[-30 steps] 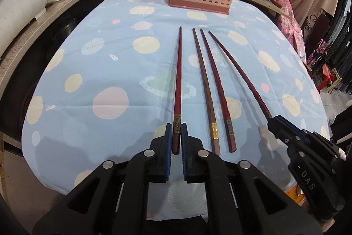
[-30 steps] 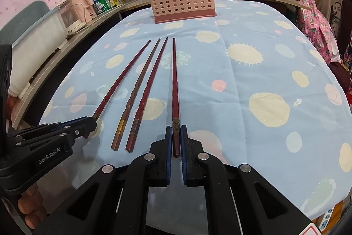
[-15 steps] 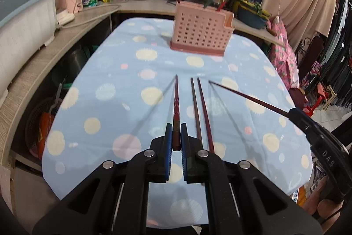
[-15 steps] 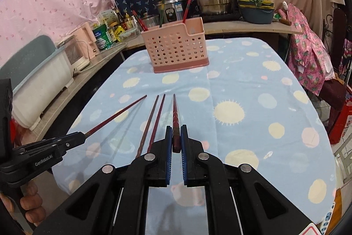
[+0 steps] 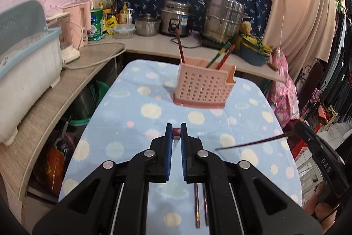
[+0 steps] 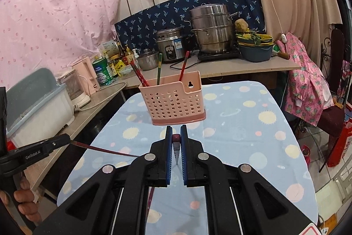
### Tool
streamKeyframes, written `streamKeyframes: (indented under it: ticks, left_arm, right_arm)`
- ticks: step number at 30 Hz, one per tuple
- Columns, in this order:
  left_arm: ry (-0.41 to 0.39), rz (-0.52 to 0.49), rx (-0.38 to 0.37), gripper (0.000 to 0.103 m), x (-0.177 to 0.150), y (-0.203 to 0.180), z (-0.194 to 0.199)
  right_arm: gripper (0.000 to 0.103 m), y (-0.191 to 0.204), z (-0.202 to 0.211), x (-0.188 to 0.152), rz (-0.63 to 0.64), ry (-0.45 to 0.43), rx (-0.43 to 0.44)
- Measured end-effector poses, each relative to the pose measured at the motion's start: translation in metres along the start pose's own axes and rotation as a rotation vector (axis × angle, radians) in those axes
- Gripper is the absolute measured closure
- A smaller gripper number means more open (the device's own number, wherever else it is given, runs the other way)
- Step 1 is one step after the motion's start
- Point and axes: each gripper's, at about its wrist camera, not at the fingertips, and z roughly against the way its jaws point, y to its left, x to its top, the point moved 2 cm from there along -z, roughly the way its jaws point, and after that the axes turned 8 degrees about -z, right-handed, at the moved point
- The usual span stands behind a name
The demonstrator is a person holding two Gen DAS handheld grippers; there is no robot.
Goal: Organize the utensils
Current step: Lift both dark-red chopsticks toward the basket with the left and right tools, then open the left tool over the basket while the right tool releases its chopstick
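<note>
My left gripper (image 5: 176,127) is shut on the butt end of a dark red chopstick (image 5: 176,132), held in the air above the blue dotted tablecloth (image 5: 132,138). My right gripper (image 6: 176,130) is likewise shut on a second red chopstick (image 6: 176,138). Each view shows the other gripper off to the side, its chopstick (image 5: 248,143) (image 6: 105,150) pointing inward. Two more chopsticks (image 5: 197,206) lie on the cloth under the left gripper. The pink perforated basket (image 5: 201,89) (image 6: 173,102) stands ahead at the table's far end, with several chopsticks upright inside.
A counter wraps round the left and far sides with a white-and-blue bin (image 5: 26,72), a pink kettle (image 6: 84,77), bottles, a rice cooker (image 5: 175,19) and steel pots (image 6: 211,30). Pink clothing (image 6: 308,89) hangs right of the table. A hand (image 6: 22,202) shows at lower left.
Both grippers have risen from the table, each lifting its chopstick clear of the cloth, and now point less steeply down. The basket and counter have come into fuller view.
</note>
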Motion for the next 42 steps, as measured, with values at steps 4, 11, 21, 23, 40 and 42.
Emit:
streamKeyframes:
  ticks: [4,11,21,23,40,42]
  left_arm:
    - [-0.011,0.008,0.001,0.096,0.025,0.003,-0.012]
    - [-0.040,0.038,-0.003,0.096,0.063,0.010,-0.028]
    - [-0.155,0.046,0.003,0.096,0.141,0.011,-0.032]
    - [-0.187,0.052,0.008,0.096,0.164,0.011,-0.032]
    - [-0.254,0.030,0.020,0.096,0.233,-0.006,-0.099]
    - [-0.231,0.030,0.022,0.096,0.226,-0.004,-0.111]
  right_arm:
    - [0.096,-0.003,-0.011,0.016,-0.015,0.004,0.020]
    - [0.096,-0.007,-0.028,0.057,-0.053,-0.019,0.074]
    - [0.096,0.001,-0.054,0.137,-0.057,-0.102,0.115]
    - [0.096,0.006,-0.059,0.157,-0.042,-0.137,0.109]
    - [0.096,0.030,-0.147,0.229,0.012,-0.202,0.084]
    - [0.096,0.031,-0.160,0.222,0.024,-0.177,0.076]
